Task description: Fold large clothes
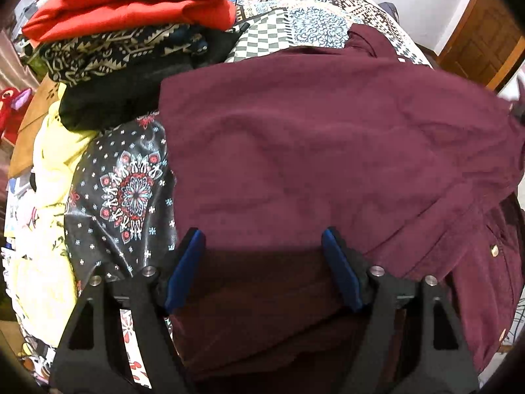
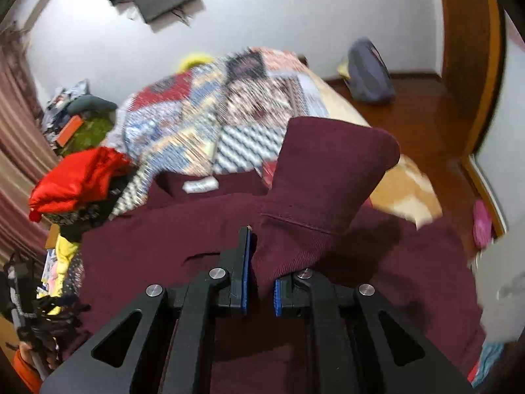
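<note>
A large maroon garment (image 1: 311,151) lies spread on the bed, with gold buttons along its right edge. My left gripper (image 1: 262,233) hovers over its near part, blue pads wide apart and pressing on nothing. In the right wrist view the same garment (image 2: 147,246) shows a white neck label (image 2: 200,185) at its far edge. My right gripper (image 2: 261,256) is shut on a maroon sleeve (image 2: 328,170), which rises from between the fingers and stands lifted above the body of the garment. The right fingertip is hidden under the cloth.
A stack of folded clothes with a red piece (image 1: 131,3) on top stands at the far left on the patchwork quilt (image 1: 295,10). Yellow cloth (image 1: 52,170) lies at the left edge. The wooden floor (image 2: 426,115) with a grey bag (image 2: 369,72) is beyond the bed.
</note>
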Demonstrator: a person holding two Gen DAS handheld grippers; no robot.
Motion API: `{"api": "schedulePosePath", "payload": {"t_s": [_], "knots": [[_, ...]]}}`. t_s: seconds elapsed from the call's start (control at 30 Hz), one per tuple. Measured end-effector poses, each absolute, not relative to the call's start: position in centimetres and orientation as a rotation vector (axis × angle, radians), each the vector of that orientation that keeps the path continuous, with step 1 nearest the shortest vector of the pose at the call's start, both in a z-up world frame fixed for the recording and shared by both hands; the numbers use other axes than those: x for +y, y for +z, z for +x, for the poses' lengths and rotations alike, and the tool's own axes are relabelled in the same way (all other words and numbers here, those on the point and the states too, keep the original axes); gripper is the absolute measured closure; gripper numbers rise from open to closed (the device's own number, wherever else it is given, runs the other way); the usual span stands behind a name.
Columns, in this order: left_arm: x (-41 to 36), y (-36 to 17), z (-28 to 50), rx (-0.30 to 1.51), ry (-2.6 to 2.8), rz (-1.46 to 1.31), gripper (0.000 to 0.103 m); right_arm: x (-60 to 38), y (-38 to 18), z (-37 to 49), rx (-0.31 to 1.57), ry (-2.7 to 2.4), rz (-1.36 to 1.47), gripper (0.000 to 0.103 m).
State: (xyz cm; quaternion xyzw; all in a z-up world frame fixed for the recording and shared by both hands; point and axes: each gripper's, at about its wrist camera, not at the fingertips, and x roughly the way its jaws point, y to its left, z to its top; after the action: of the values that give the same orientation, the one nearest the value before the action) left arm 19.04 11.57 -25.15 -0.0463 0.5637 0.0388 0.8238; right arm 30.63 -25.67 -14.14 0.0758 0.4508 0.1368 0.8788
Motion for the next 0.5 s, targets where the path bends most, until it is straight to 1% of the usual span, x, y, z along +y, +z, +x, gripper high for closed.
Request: {"api": "schedulePosePath", "payload": {"t_s": [0.13,0.2,0.3,0.37,0.43,0.5], "knots": [[11.7,-25.4,18.4,1.196,0.083,-0.077,0.025,-27.8,-17.6,30.8,1.039,0.242,0.229,0.091],[11.7,-25.5,18.1,1.193,0.082,-0.078,0.024,-29.0,-18.8,30.8,1.085,0.224,0.269,0.089],[12.0,-25.6,17.8,1.193,0.08,-0.09,0.024,-30.1,-20.1,30.6,1.15,0.182,0.299,0.078],[12.1,-25.6,17.6,1.189,0.079,-0.091,0.023,-30.8,-20.3,30.1,1.16,0.12,0.273,0.062],[12.1,-25.7,17.6,1.186,0.08,-0.091,0.023,-31.5,-20.4,29.4,1.15,0.058,0.225,0.056],[12.1,-25.7,17.5,1.183,0.078,-0.091,0.023,-32.6,-20.4,28.8,1.146,0.018,0.19,0.055]]}}
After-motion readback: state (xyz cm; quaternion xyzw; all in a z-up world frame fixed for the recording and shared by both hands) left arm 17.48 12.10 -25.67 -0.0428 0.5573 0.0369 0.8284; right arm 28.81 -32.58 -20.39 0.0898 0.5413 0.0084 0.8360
